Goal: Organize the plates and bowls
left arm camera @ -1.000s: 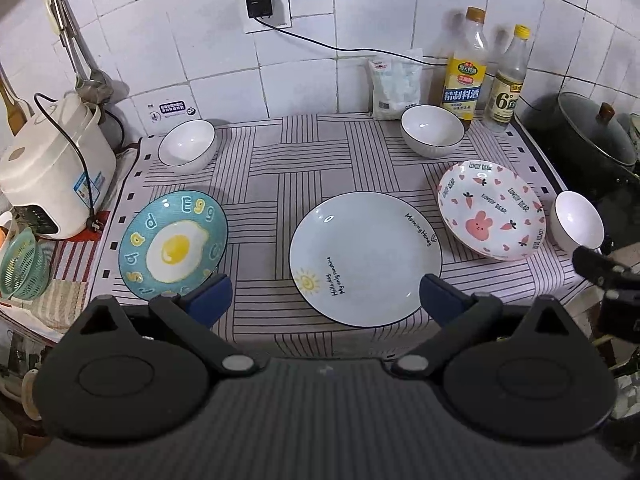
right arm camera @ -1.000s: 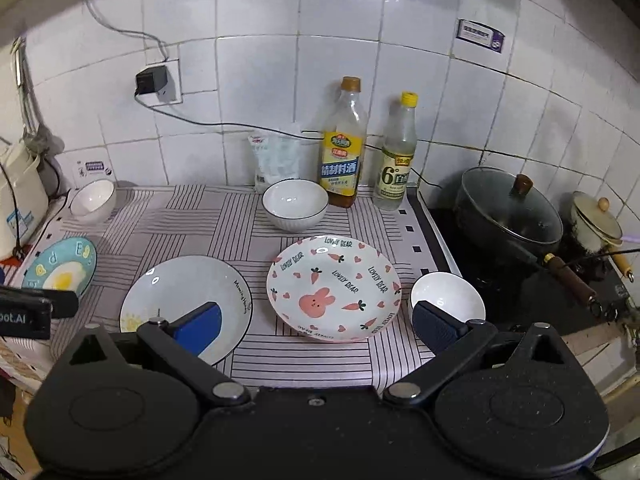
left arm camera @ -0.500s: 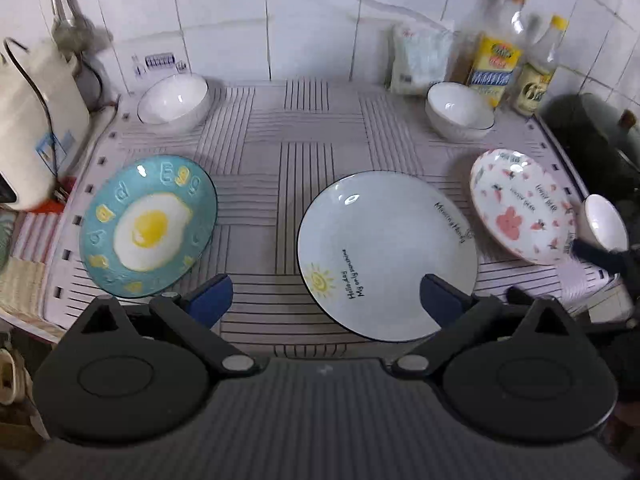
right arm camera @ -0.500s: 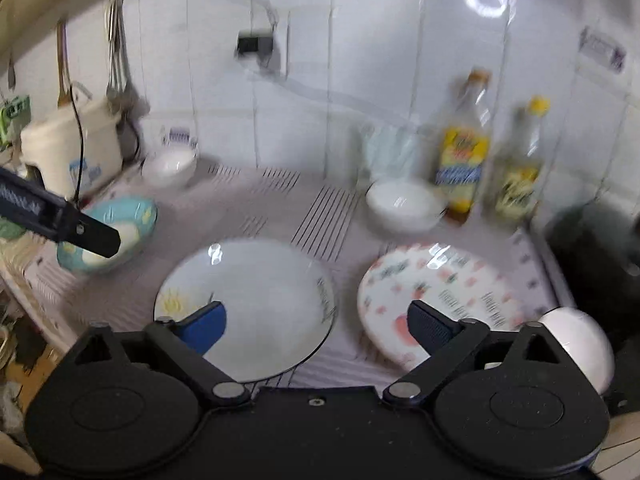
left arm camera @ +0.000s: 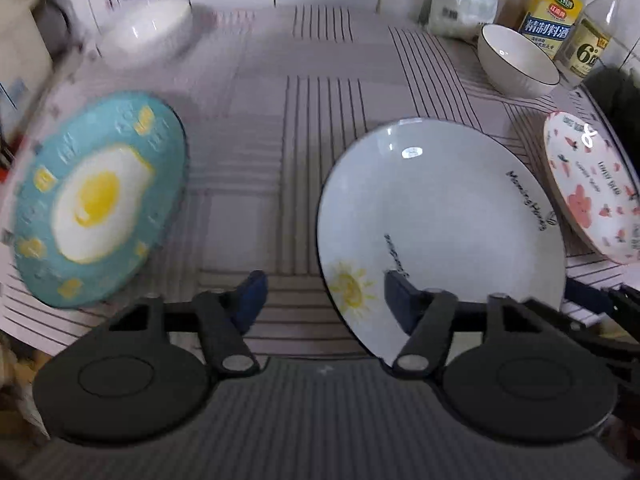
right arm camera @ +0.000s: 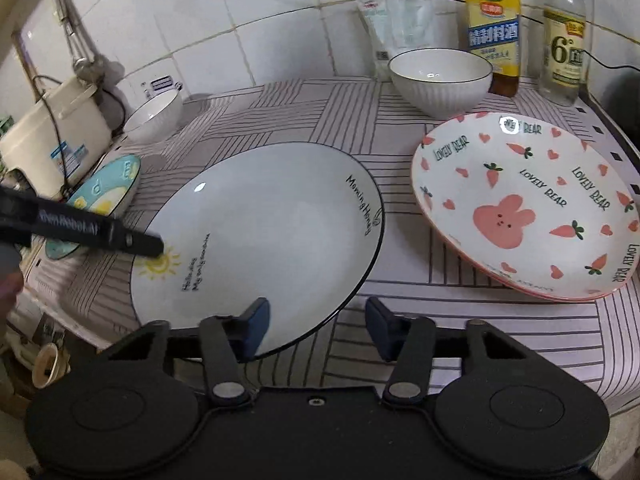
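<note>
A pale sun plate (left arm camera: 440, 232) lies mid-counter, also in the right wrist view (right arm camera: 264, 232). A teal egg plate (left arm camera: 96, 200) lies to its left (right arm camera: 106, 192). A pink rabbit plate (right arm camera: 524, 204) lies to its right (left arm camera: 588, 184). White bowls stand at the back left (left arm camera: 148, 28) (right arm camera: 154, 116) and back right (left arm camera: 516, 60) (right arm camera: 440, 80). My left gripper (left arm camera: 322, 298) is open over the sun plate's near left rim. My right gripper (right arm camera: 316, 326) is open over its near right rim.
A striped mat (right arm camera: 296, 116) covers the counter. Two bottles (right arm camera: 494, 20) (right arm camera: 564, 40) and a white bag (right arm camera: 400, 20) stand at the back wall. A rice cooker (right arm camera: 56, 140) stands at the left. A dark pot (left arm camera: 620, 96) is at the right.
Both grippers have moved down and in toward the sun plate. Both jaws have narrowed but remain open. The small bowl at the far right has left both views.
</note>
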{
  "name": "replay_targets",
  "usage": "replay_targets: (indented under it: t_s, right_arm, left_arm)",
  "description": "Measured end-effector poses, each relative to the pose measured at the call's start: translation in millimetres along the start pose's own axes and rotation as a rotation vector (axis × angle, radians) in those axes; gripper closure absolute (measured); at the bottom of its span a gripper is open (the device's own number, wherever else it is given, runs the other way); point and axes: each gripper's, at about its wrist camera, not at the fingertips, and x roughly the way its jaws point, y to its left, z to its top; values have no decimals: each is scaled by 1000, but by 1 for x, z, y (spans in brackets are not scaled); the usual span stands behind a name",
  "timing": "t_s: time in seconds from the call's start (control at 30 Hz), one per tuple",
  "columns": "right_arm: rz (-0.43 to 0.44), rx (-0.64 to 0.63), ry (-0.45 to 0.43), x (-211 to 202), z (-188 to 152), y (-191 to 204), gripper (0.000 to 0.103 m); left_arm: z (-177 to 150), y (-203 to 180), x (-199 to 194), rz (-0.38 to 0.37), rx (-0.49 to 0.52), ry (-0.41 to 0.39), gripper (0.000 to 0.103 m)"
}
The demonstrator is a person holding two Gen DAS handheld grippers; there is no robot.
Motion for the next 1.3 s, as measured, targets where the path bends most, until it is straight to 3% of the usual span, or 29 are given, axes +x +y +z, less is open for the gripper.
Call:
replay_targets:
  t_s: [0.07, 0.13, 0.17, 0.2, 0.27, 0.53, 0.73, 1.0, 1.3]
  right_arm:
    - [-7, -17, -15, 1, 2, 1, 52]
    - [-12, 27, 1, 4, 4, -5, 66]
    - [-25, 38, 13, 7, 4, -8, 81]
    - [-17, 40, 11, 7, 4, -12, 81]
    - [4, 58, 24, 7, 6, -16, 82]
    - [96, 159, 77, 20, 12, -34, 82]
    - [126, -3, 125, 12, 22, -12, 80]
    - [183, -9, 71, 15, 45, -11, 80]
    - [199, -2, 17, 35, 94, -10, 78]
  left_arm:
    - [0, 1, 4, -1, 7, 24, 54]
    - [2, 1, 7, -3, 36, 66, 63]
    - [4, 1, 6, -17, 24, 80, 67]
    - [5, 4, 4, -28, -8, 84, 74]
    - [6, 6, 5, -60, -29, 99, 79]
    - [5, 0, 14, -69, -37, 84, 83]
    - [6, 7, 7, -31, -42, 76, 84]
    - [20, 10, -17, 2, -12, 16, 84]
    - [74, 20, -23, -3, 37, -42, 83]
